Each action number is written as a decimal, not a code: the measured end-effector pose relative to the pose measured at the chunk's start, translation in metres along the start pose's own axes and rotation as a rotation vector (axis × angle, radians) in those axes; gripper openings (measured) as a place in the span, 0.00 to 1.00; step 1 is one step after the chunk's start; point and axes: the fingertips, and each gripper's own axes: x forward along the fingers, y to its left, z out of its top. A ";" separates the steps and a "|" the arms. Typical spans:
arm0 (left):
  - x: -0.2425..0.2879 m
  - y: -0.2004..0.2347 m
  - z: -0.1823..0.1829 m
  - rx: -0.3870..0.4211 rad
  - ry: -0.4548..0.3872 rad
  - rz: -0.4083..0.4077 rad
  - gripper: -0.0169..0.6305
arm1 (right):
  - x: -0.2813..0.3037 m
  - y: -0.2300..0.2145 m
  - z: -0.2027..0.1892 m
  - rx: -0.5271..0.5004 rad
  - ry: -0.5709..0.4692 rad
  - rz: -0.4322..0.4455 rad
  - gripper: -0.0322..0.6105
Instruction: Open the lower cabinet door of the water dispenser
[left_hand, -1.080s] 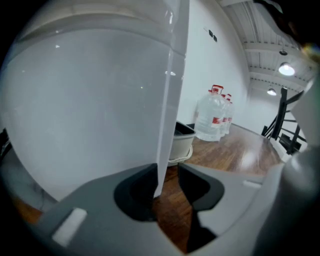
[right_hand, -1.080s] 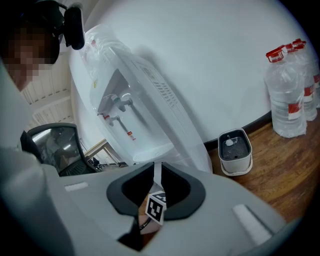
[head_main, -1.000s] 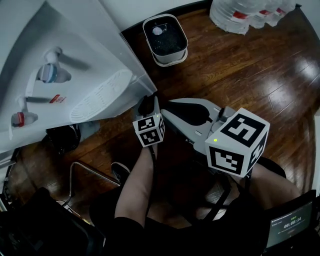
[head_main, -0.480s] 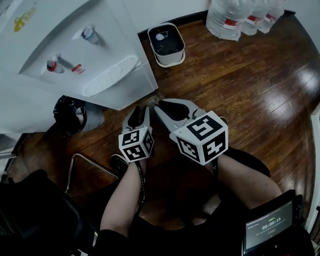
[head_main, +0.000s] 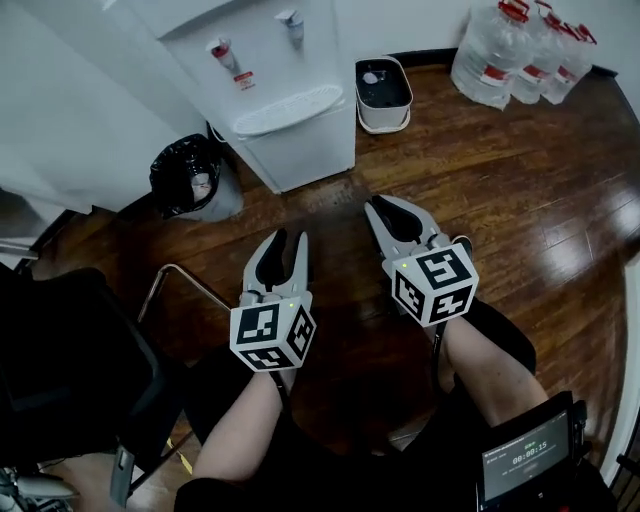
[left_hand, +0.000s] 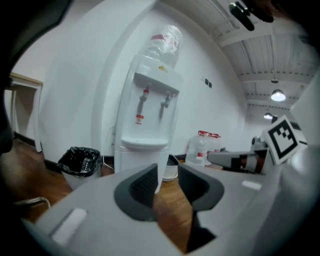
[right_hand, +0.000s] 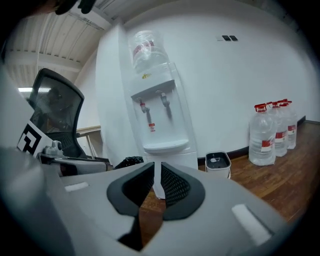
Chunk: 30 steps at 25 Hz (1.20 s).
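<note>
Closest to us, our left gripper (head_main: 287, 243) has its jaws partly open with nothing between them. Our right gripper (head_main: 388, 210) is nearly closed, with only a thin gap and nothing in it. Both hang over the wood floor (head_main: 500, 190), well apart from the water dispenser (head_main: 285, 95), so we think the job has hardly begun. The lower cabinet door (head_main: 312, 152) sits under the drip tray (head_main: 288, 108), facing us, and it looks shut. We have yet to reach it, take hold and pull it open. To its left as we look stands a trash bin (head_main: 222, 205) lined with a black bag, with a little pale rubbish inside. To its right is a small white tub (head_main: 384, 120). Its inside is dark with one pale spot, and we cannot tell what that is. Farther off, by the wall, stand big water jugs (head_main: 505, 50) with red caps. Another jug (left_hand: 165, 42) sits on top of the dispenser.
</note>
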 end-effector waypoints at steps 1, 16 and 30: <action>-0.005 0.001 0.000 -0.002 -0.017 0.002 0.25 | -0.003 0.002 -0.004 -0.004 0.000 -0.008 0.12; -0.003 -0.010 -0.018 0.037 -0.098 0.004 0.24 | -0.003 0.044 -0.012 -0.179 -0.046 0.062 0.11; -0.003 -0.020 -0.027 0.068 -0.072 -0.007 0.23 | -0.009 0.046 -0.004 -0.168 -0.083 0.074 0.09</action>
